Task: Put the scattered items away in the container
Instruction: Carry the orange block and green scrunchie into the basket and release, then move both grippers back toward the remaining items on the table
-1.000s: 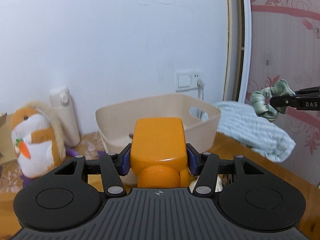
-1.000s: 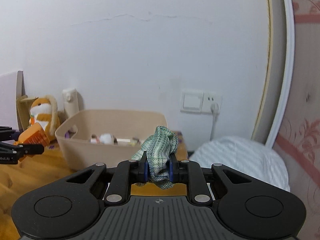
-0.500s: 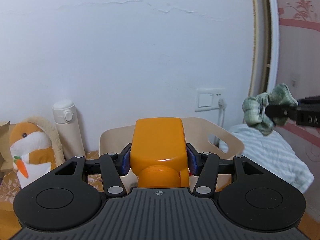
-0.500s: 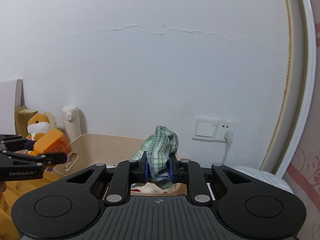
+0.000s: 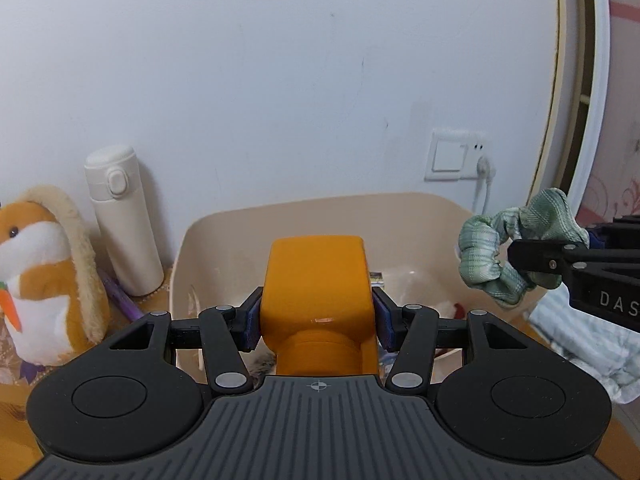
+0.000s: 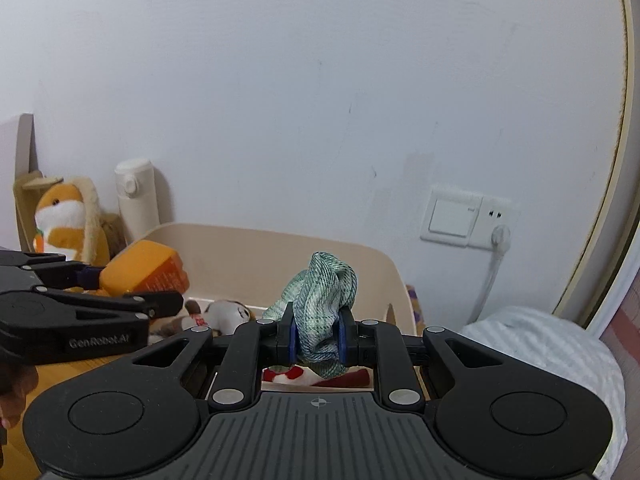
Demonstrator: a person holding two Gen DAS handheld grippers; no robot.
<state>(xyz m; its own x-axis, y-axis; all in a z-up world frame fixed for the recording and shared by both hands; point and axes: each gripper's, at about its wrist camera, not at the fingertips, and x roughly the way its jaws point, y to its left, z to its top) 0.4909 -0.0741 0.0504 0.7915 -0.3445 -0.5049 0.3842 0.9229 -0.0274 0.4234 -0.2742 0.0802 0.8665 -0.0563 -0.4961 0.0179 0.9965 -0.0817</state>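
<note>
both tools are loaded: the left tool (image 5: 316,322) is pinched on an orange bottle (image 5: 316,280), low centre of its frame, and the right tool (image 6: 318,340) is pressed on a green scrunchie (image 6: 320,304). each hangs over the beige bin (image 5: 400,216), which already holds soft toys.

risks — the bottle is smooth, hard plastic, gripped across flat sides, so it could slip or tip and land on the rim. the scrunchie is limp, ruffled plaid cloth; it may snag on a pad and not drop. the tools sit near each other and could clash.
</note>
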